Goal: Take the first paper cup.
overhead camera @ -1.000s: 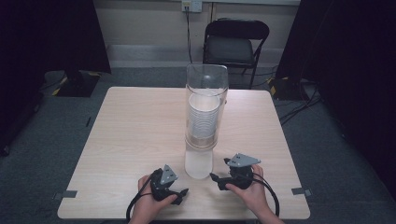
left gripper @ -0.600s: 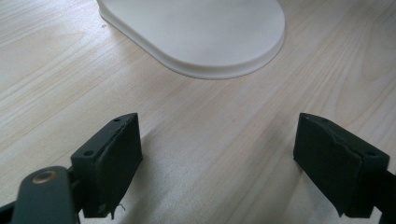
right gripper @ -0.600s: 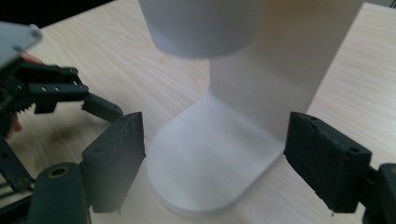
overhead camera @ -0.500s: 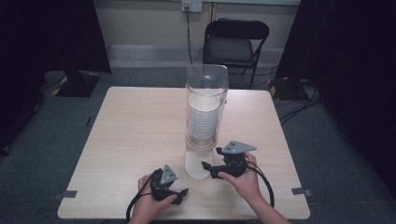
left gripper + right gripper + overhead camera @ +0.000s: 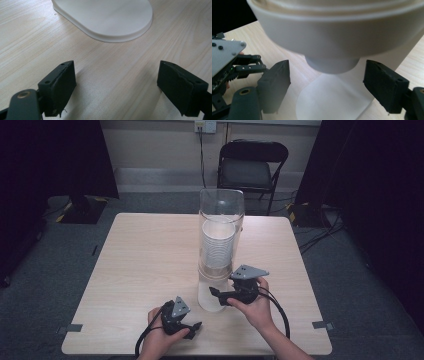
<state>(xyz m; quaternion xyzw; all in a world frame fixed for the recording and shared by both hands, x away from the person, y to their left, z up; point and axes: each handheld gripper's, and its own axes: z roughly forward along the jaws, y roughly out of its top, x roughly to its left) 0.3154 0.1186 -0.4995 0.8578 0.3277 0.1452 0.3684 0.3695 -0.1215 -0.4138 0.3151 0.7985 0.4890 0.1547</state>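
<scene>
A cup dispenser stands mid-table: a clear tube holding a stack of white cups over a white stand. My right gripper points at the stand's lower opening. In the right gripper view its jaws flank the lowest cup's bottom under the white collar; they have just been closing, and gaps still show on both sides. My left gripper rests open near the front edge, with bare wood between its jaws and the white base ahead.
The wooden table has free surface left of and behind the dispenser. A black folding chair stands beyond the far edge. The left gripper's body lies close on the right gripper's left side.
The right gripper has lifted off the table and moved in toward the dispenser's lower opening, its jaws a little narrower. The left gripper has stayed put.
</scene>
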